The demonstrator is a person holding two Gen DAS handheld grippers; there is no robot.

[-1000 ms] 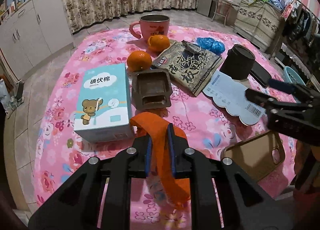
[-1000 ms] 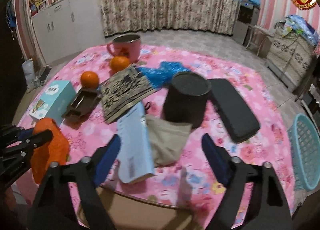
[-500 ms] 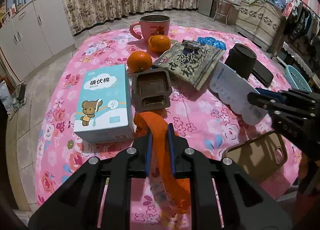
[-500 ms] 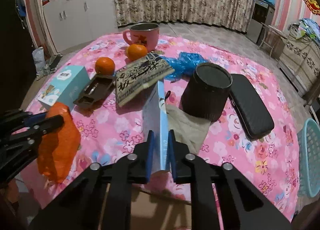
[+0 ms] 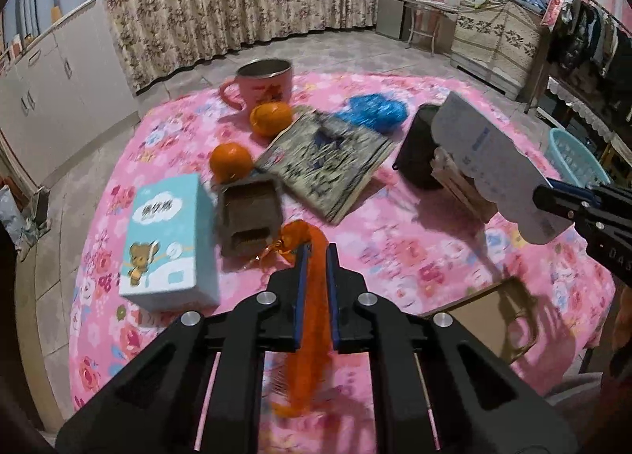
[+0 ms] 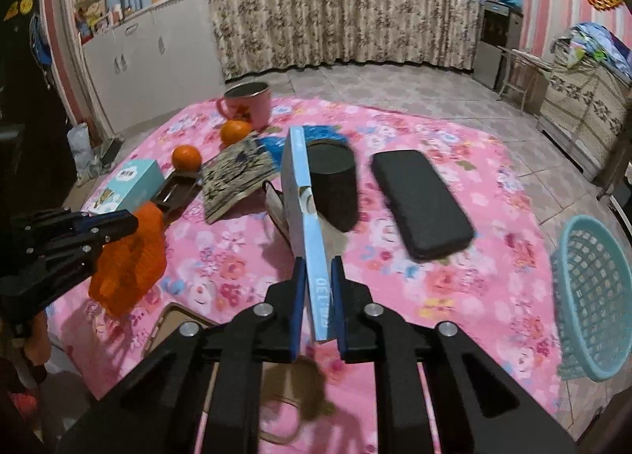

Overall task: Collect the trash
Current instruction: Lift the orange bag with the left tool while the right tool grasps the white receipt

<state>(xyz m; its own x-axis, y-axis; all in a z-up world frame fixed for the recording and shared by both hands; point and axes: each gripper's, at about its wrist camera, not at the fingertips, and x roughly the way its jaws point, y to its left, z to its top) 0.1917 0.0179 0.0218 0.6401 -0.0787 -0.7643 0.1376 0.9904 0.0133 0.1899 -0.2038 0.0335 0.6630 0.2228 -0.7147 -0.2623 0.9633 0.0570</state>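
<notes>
An orange net bag (image 5: 312,319) hangs between the blue pads of my left gripper (image 5: 315,252), whose jaws are closing on it above the near side of the pink flowered table (image 5: 414,256). From the right wrist view the same net bag (image 6: 128,256) dangles under the left gripper (image 6: 118,223) at the left. My right gripper (image 6: 319,264) is shut on the near end of a flat pale-blue and white mailer (image 6: 302,185), held on edge and lifted off the table. In the left wrist view the mailer (image 5: 486,161) sticks out from the right gripper (image 5: 553,193).
On the table are a pink mug (image 5: 262,84), two oranges (image 5: 231,161), a teal bear box (image 5: 168,236), a brown tray (image 5: 249,213), a printed packet (image 5: 328,165), a blue plastic bag (image 5: 375,112), a dark tub (image 6: 331,181) and a black case (image 6: 420,201). A brown cardboard piece (image 5: 489,315) lies at the near edge. A teal basket (image 6: 592,296) stands right of the table.
My right gripper went from wide open to shut on the mailer and raised it on edge off the table. The left gripper with the net bag drew back and rose a little.
</notes>
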